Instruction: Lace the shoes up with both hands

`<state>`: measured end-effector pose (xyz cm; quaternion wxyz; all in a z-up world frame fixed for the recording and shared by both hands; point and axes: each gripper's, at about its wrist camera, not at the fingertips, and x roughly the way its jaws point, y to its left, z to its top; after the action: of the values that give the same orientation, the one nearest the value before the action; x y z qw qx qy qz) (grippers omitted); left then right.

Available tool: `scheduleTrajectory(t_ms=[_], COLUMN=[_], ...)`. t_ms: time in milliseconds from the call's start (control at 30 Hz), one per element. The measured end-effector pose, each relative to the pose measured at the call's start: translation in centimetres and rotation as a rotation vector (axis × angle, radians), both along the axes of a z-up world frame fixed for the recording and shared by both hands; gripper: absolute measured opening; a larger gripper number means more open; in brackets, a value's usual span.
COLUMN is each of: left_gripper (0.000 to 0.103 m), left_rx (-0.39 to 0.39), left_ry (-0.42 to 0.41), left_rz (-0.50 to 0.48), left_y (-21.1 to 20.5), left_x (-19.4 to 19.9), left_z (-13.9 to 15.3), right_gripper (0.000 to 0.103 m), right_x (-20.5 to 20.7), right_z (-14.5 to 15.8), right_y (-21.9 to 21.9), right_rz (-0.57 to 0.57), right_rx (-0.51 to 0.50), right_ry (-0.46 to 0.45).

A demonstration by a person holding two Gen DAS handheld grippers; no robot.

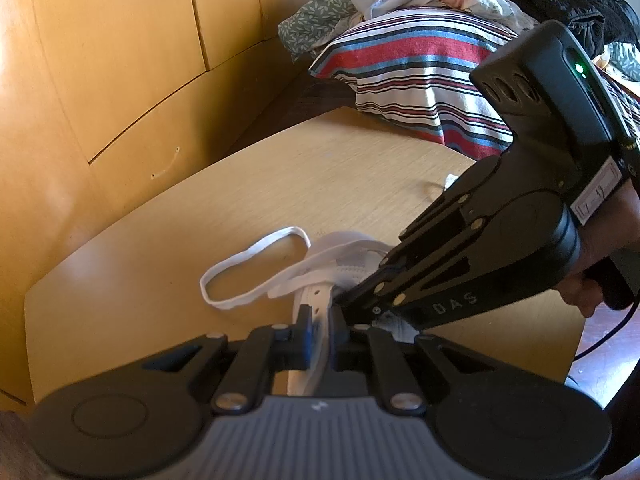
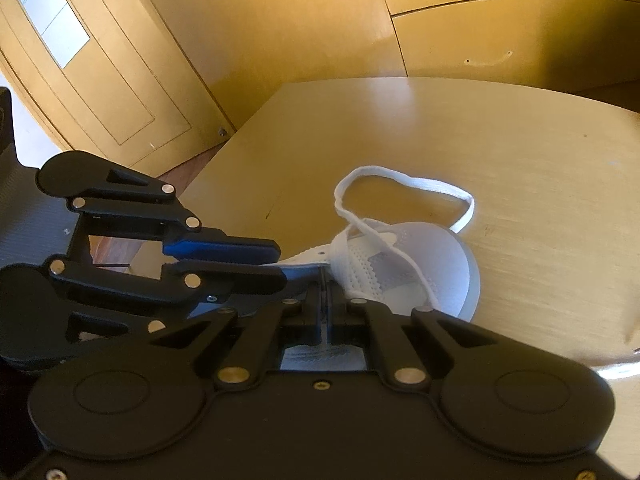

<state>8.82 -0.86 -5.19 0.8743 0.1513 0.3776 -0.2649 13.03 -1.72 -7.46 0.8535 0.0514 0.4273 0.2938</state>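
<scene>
Wooden table (image 2: 520, 152): white shoe (image 2: 432, 264), looped lace (image 2: 400, 178); left claw (image 1: 320, 328) clamps eyelet flap (image 1: 318, 300), right claw (image 2: 324, 280) closed.

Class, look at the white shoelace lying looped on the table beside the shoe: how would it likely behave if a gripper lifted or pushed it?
The shoelace lies in a loose, uneven loop, so it is probably floppy and would sag when lifted. It looks flat and thin, likely very light. Pushed across the smooth table, it would probably bunch up rather than slide whole; its other end runs into the shoe.
</scene>
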Motion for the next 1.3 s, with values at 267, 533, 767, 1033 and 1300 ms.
scheduleTrajectory(t_ms=[267,533,767,1033,1300], left_gripper=[0.009,0.009,0.009,0.01,0.01], left_rx=[0.0,0.013,0.016,0.033,0.004], left_ry=[0.001,0.003,0.009,0.007,0.01], left_rz=[-0.003,-0.009,-0.018,-0.056,-0.035], left_y=[-0.1,-0.2,-0.2,-0.4,0.2], left_x=[0.0,0.0,0.0,0.0,0.2], left_z=[-0.1,-0.3,-0.5,-0.8,-0.6], right_gripper=[0.0,0.001,0.001,0.001,0.002], right_x=[-0.2,-1.4,-2.1,-0.2,-0.2], right_z=[-0.1,0.3,0.0,-0.5,-0.6], right_y=[0.3,0.7,1.6,-1.0,-1.7], right_rz=[-0.014,-0.028,-0.013,-0.009,0.004], right_rx=[-0.02,-0.052,-0.105,0.06,0.111], right_ry=[-0.031,-0.085,-0.158,-0.066,-0.045])
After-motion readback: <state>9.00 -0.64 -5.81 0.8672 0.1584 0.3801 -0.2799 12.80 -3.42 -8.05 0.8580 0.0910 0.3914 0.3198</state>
